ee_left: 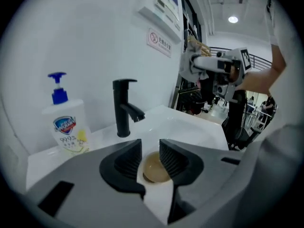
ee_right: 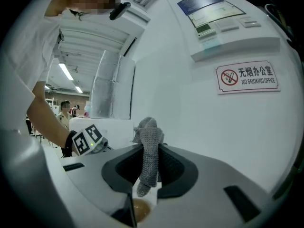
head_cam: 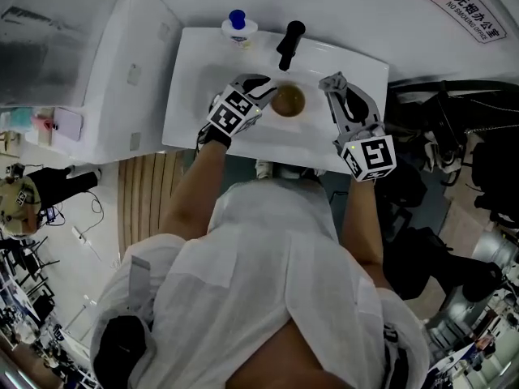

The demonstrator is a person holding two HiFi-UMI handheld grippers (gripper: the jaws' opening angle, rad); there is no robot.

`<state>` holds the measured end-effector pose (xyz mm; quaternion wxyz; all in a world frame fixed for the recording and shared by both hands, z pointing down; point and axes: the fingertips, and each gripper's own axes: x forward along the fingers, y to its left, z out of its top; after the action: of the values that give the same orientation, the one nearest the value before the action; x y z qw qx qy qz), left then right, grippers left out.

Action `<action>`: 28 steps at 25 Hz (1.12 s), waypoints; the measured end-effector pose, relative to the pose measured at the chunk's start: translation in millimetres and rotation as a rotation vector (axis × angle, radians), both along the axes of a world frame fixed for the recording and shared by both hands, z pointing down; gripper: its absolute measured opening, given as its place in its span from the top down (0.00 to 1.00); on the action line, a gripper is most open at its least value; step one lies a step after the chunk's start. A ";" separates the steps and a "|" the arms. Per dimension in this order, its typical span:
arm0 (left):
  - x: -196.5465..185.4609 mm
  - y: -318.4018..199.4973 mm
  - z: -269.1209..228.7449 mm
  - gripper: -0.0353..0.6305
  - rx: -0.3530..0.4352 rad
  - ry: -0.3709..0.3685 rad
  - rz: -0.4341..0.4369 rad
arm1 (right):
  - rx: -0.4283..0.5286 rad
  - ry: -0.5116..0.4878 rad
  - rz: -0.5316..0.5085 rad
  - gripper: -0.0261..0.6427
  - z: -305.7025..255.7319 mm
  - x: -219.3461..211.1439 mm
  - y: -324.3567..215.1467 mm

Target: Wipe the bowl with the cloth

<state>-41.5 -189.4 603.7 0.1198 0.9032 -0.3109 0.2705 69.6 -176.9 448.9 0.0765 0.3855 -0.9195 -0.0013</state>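
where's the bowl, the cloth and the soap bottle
bowl (head_cam: 288,100), head view, its brown middle
cloth (ee_right: 148,148), right gripper view, its hanging middle
soap bottle (ee_left: 66,127), left gripper view, its label

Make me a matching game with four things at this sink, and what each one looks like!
Things:
1. bowl
2. cloth
3. tap
4. soap bottle

Looks and places:
A. black, standing at the back of the sink
B. grey, pinched between jaws
C. brown, down in the basin
D. white with a blue pump

Pairs: 1-C, 2-B, 3-A, 4-D
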 end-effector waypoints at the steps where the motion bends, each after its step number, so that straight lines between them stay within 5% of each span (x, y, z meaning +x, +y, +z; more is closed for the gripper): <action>1: 2.1 -2.9 11.2 0.77 -0.020 -0.014 -0.004 | -0.003 0.001 -0.005 0.83 1.8 0.7 -1.1; 15: 11.8 -15.8 155.5 0.70 -0.361 -0.188 -0.107 | -0.047 -0.013 -0.012 0.83 22.9 18.8 -18.6; 24: 20.5 -10.5 190.9 0.70 -0.498 -0.214 -0.164 | -0.083 0.003 -0.015 0.83 35.5 24.2 -18.3; 28: 26.6 -9.0 191.5 0.85 -0.498 -0.194 -0.161 | -0.102 0.014 -0.005 0.83 42.6 29.6 -16.5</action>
<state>-15.0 -198.4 795.2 0.3290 0.7883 -0.3154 0.4133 99.1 -193.4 491.5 0.1025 0.3787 -0.9188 0.0426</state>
